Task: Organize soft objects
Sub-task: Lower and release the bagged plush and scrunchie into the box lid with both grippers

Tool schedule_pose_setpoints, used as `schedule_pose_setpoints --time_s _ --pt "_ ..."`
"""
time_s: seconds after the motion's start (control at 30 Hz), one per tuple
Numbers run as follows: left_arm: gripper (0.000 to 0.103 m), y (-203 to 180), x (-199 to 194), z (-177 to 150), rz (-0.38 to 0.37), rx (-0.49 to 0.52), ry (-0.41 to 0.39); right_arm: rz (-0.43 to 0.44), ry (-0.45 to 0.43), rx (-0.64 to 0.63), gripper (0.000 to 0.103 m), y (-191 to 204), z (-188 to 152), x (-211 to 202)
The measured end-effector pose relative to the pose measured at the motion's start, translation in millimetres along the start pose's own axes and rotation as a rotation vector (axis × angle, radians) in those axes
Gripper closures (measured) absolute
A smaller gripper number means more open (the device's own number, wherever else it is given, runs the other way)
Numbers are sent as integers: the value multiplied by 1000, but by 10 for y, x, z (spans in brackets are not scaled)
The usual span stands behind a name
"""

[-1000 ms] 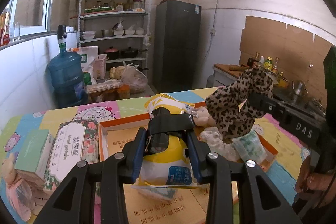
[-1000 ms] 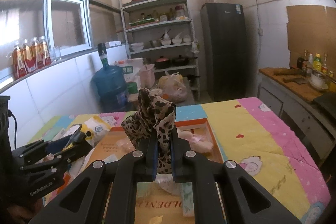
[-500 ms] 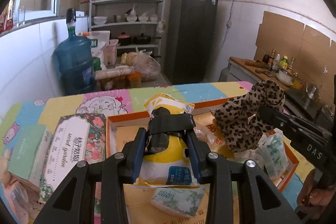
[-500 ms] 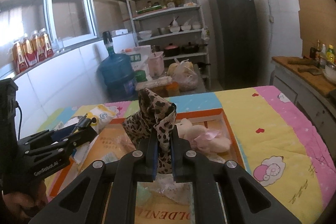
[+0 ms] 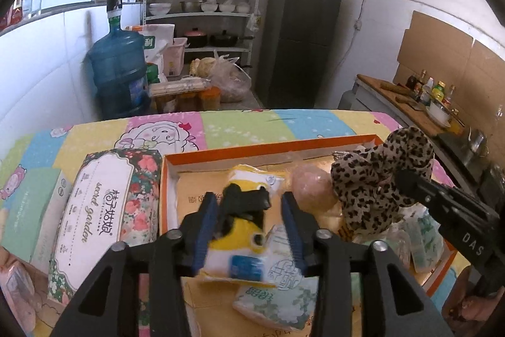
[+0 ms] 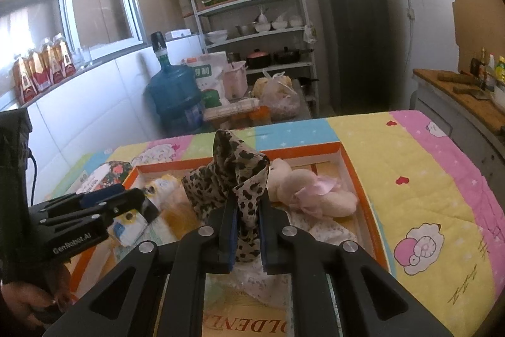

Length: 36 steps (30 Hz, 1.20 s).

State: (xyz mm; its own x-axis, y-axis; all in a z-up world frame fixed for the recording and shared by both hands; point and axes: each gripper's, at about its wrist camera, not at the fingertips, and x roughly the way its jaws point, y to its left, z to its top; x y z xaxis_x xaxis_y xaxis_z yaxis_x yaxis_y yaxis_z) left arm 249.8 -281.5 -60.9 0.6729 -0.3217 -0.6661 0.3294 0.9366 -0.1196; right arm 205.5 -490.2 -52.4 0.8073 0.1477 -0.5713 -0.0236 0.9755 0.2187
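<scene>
Left gripper (image 5: pixel 249 229) has just been opening: its jaws now stand clear of the yellow-and-white packet (image 5: pixel 235 245), which has dropped from its grip into the orange tray (image 5: pixel 268 147) on the table, so that item looks delivered. Right gripper (image 6: pixel 247 229), also lower over the tray than a second ago, has begun to loosen, yet the leopard-print cloth (image 6: pixel 230 182) is still pinched between its pads. Already lying in the tray are a pale plush toy (image 6: pixel 312 191) at the far right and green-printed tissue packs (image 5: pixel 277 299) at the near side; a floral tissue pack (image 5: pixel 94 210) lies outside, left of the tray.
</scene>
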Motion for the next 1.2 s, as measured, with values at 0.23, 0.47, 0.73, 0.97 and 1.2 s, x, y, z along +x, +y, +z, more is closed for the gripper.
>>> schedule_pose_setpoints --time_s 0.23,0.47,0.73,0.97,1.2 --pt "32 -21 -77 -37 -13 -1 -26 -35 7 2 52 -5 -23 5" --pt "28 13 -241 -40 -19 -21 -69 -55 -2 4 47 9 -30 -64" --pt "28 26 -397 -63 -18 -19 -93 -68 -17 12 47 52 -45 -203" --pt "28 77 -578 -98 32 -9 -133 -75 -34 -5 47 196 -28 -338" --pt "28 194 -790 -148 74 -10 -163 -100 -63 -29 46 382 -21 -484"
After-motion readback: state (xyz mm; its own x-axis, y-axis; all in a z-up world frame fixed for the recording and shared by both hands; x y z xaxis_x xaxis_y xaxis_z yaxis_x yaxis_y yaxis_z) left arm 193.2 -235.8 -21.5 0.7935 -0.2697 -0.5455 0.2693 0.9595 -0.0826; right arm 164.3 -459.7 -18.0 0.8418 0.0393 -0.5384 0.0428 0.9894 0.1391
